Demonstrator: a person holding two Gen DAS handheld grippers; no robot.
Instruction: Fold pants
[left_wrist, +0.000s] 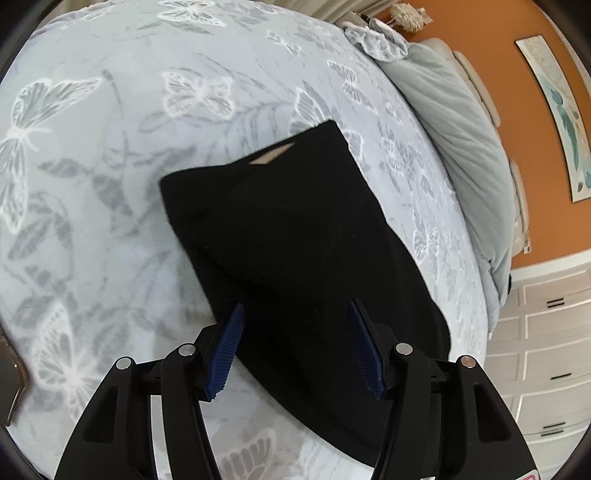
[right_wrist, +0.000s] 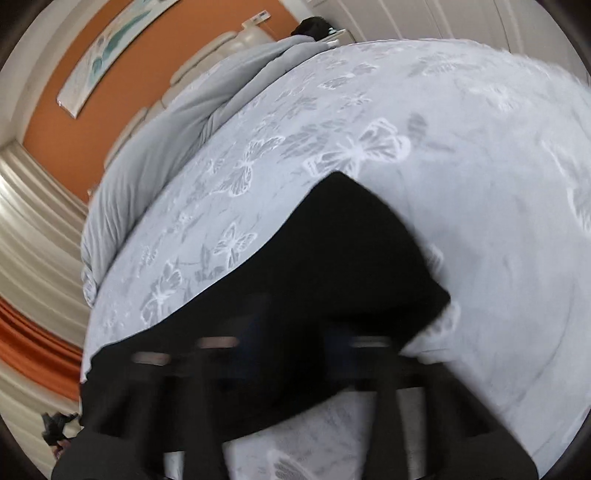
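Observation:
Black pants (left_wrist: 288, 229) lie folded lengthwise on the butterfly-print bed cover (left_wrist: 110, 147), the waistband with its tan label (left_wrist: 271, 157) at the far end. My left gripper (left_wrist: 296, 303) hovers over the near part of the pants, open, its blue pads (left_wrist: 229, 350) apart with black cloth showing beneath them. In the right wrist view the pants (right_wrist: 332, 258) spread across the cover (right_wrist: 480, 184) with one corner pointing away. My right gripper (right_wrist: 299, 332) is motion-blurred and dark against the cloth; its fingers look close together, buried in the near edge of the pants.
A rolled grey duvet (left_wrist: 461, 129) lies along the bed's head, beneath an orange wall with a painting (left_wrist: 554, 110). White drawers (left_wrist: 546, 350) stand beside the bed at right. Curtains (right_wrist: 29, 258) hang at the left of the right wrist view.

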